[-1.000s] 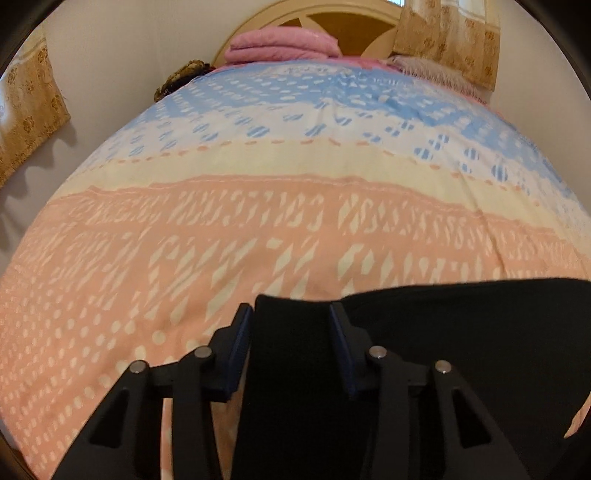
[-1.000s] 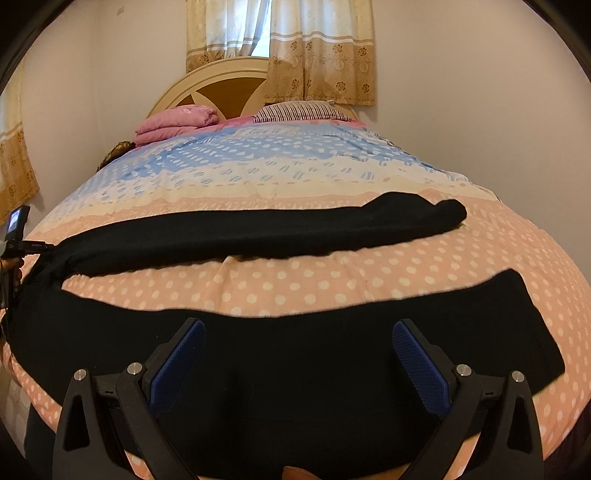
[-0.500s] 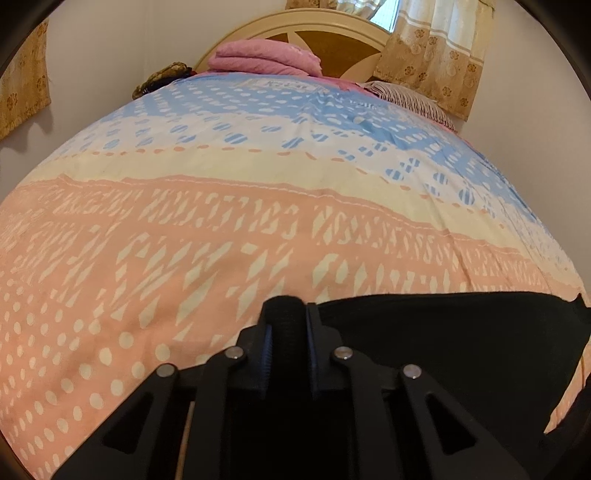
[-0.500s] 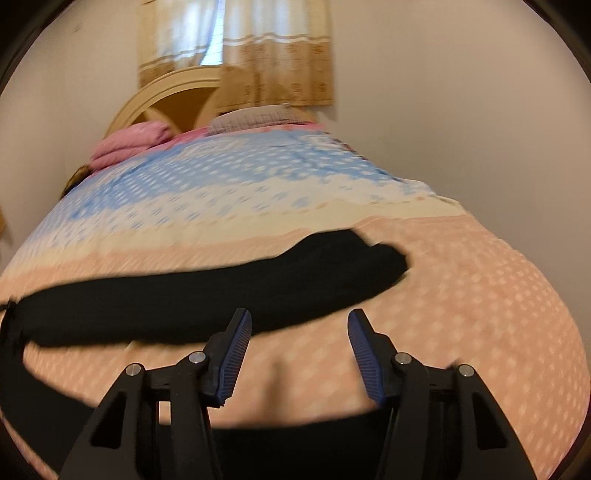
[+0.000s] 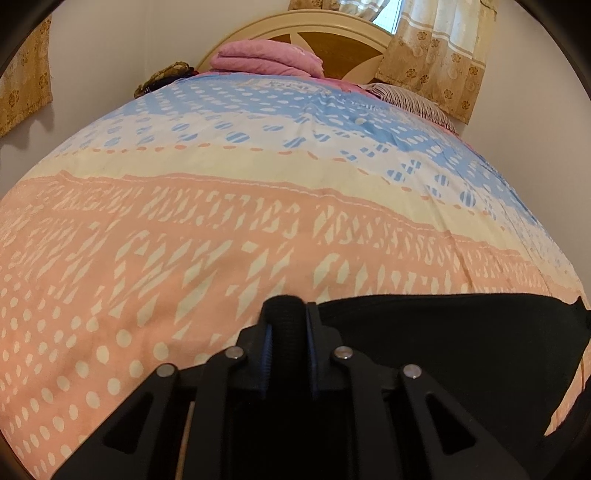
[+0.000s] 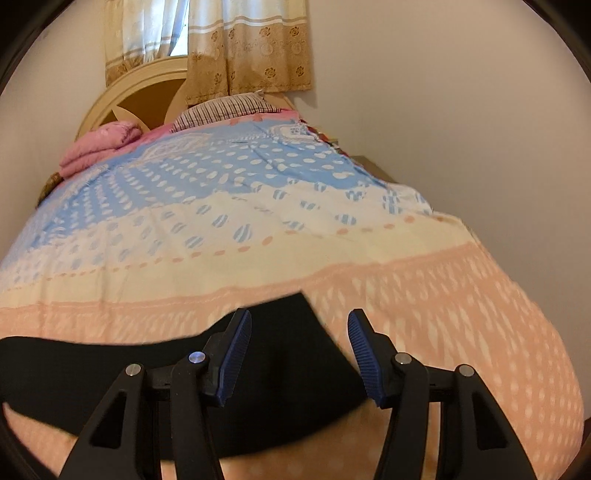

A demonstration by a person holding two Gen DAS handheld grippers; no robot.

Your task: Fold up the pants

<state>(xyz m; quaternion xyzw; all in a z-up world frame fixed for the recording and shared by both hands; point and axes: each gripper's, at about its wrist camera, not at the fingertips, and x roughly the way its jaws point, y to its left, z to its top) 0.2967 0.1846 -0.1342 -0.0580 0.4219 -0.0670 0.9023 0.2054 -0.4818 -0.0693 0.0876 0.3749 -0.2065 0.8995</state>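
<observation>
Black pants (image 5: 443, 332) lie on the peach part of the bedspread. In the left wrist view my left gripper (image 5: 287, 317) is shut on a bunched edge of the pants, which sticks up between the fingers; the rest of the cloth spreads to the right. In the right wrist view the far pant leg (image 6: 288, 369) runs from the left edge to its end, which lies between and under the fingers. My right gripper (image 6: 299, 325) is open, low over that leg end, with nothing between its pads.
The bed (image 6: 461, 295) has a peach, cream and blue patterned cover. A folded pink blanket (image 5: 266, 59) and a striped pillow (image 6: 225, 110) lie at the wooden headboard (image 5: 332, 33). Curtains hang behind; a wall runs along the bed's right side.
My left gripper closed on the pants edge and has stayed shut. My right gripper moved forward from the near leg to the far leg's end and narrowed its opening.
</observation>
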